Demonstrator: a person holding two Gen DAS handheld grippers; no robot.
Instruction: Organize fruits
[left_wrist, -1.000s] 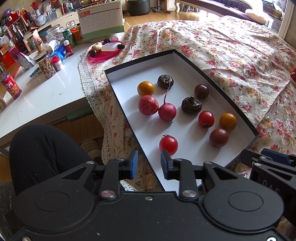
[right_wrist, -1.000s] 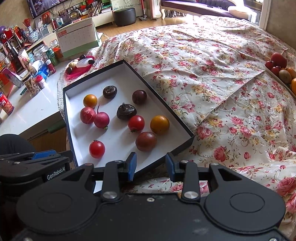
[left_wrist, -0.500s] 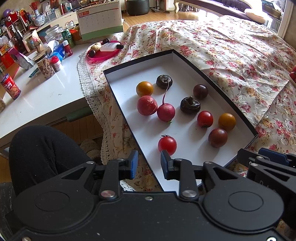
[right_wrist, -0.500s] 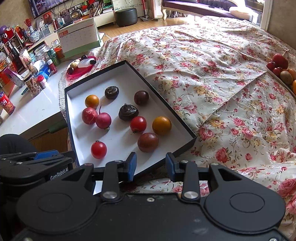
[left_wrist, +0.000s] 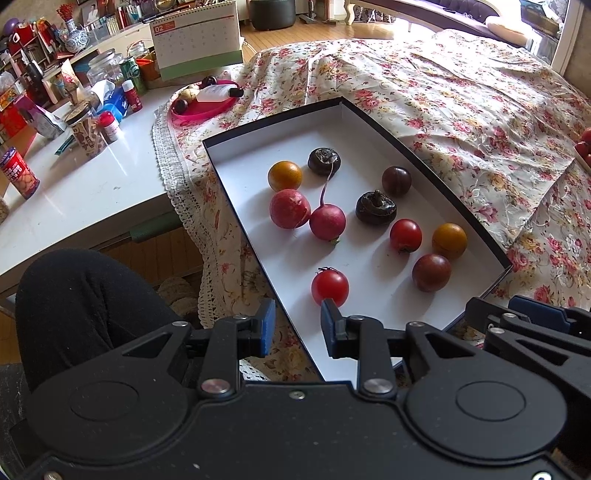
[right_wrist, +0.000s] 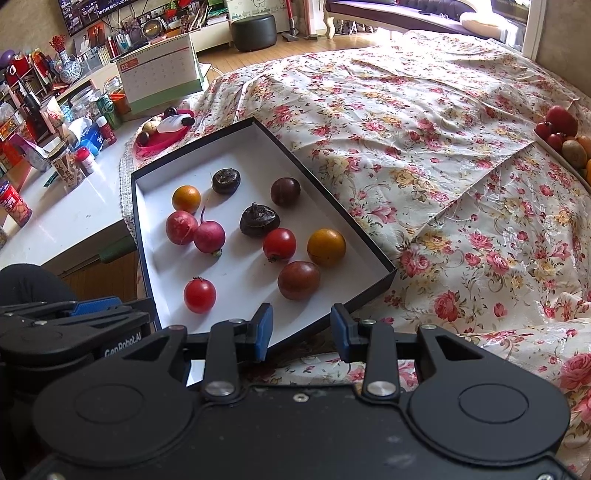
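Observation:
A white box lid with a dark rim (left_wrist: 255, 173) (right_wrist: 147, 192) lies on the floral cloth and holds several small fruits: red tomatoes (left_wrist: 330, 287) (right_wrist: 199, 295), orange ones (left_wrist: 284, 175) (right_wrist: 326, 247), dark ones (left_wrist: 431, 272) (right_wrist: 298, 279), two radishes (left_wrist: 327, 222) (right_wrist: 209, 236) and two black water chestnuts (left_wrist: 375, 207) (right_wrist: 258, 220). My left gripper (left_wrist: 294, 326) is open and empty over the lid's near left rim, just short of the nearest red tomato. My right gripper (right_wrist: 301, 331) is open and empty at the lid's near right rim.
A plate of more fruit (right_wrist: 565, 136) sits at the far right on the floral cloth (right_wrist: 424, 122). A pink dish (left_wrist: 203, 105), jars, cans and a desk calendar (left_wrist: 197, 38) crowd the white table (left_wrist: 81, 192) at the left. A knee in black (left_wrist: 81, 306) is low left.
Both grippers have edged slightly back and up from the lid; the fruits sit a little lower and further right in the right view. Jaws stay open.

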